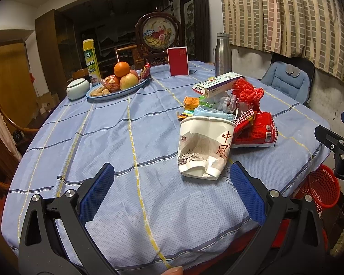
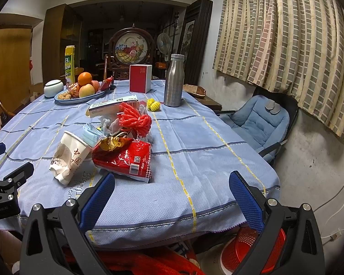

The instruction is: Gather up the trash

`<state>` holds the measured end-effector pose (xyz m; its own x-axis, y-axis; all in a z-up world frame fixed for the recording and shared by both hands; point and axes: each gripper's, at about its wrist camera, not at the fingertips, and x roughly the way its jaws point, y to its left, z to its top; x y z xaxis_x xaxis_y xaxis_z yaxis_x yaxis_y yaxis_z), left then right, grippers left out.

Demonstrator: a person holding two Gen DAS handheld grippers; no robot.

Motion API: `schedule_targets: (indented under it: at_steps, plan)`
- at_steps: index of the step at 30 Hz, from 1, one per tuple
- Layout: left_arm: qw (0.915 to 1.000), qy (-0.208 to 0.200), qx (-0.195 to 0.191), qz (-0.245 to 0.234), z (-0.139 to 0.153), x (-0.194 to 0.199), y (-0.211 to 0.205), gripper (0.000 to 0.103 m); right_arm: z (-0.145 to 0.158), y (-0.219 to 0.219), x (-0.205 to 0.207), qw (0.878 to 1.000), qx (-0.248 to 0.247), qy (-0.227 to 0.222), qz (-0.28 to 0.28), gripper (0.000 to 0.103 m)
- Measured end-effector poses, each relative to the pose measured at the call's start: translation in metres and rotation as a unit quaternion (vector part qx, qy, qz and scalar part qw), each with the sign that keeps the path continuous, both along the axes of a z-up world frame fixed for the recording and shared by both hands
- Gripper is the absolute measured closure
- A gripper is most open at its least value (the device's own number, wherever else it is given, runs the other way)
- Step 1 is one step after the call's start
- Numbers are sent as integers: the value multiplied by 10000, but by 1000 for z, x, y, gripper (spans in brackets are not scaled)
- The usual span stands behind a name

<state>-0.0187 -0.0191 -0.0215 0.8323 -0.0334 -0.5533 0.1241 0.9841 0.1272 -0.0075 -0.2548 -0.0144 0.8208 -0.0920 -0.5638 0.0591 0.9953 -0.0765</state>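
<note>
Round desk [image 1: 103, 137] under a blue checked cloth. Near its right edge, a heap of trash: red snack bag [image 2: 123, 158], crumpled paper cup [image 1: 204, 146] lying nearest, red yarn [image 2: 135, 119], medicine box [image 1: 220, 84] on top. Below the near right rim, red mesh basket [image 1: 323, 188]. Left tongs [image 1: 172, 190] and right tongs [image 2: 172, 194] both released, spread wide, holding nothing.

Tablecloth [image 1: 103, 137]: woven blue cloth, matt, finely dotted.
Cup [image 1: 204, 146]: crumpled paper, printed, matt.
Snack bag [image 2: 126, 158]: glossy red plastic film.
Bottle [image 2: 174, 81]: brushed metal.
Basket [image 1: 323, 188]: red plastic mesh.
Gripper pads [image 2: 98, 201]: textured blue rubber.
</note>
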Motion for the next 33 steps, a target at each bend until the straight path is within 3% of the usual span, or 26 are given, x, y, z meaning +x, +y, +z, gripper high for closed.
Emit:
schedule_targets:
  at_steps: [33]
  plan:
    - [9997, 221, -56, -4, -16, 2, -4, 6, -12, 2, 7, 9999, -15, 136, 35, 6]
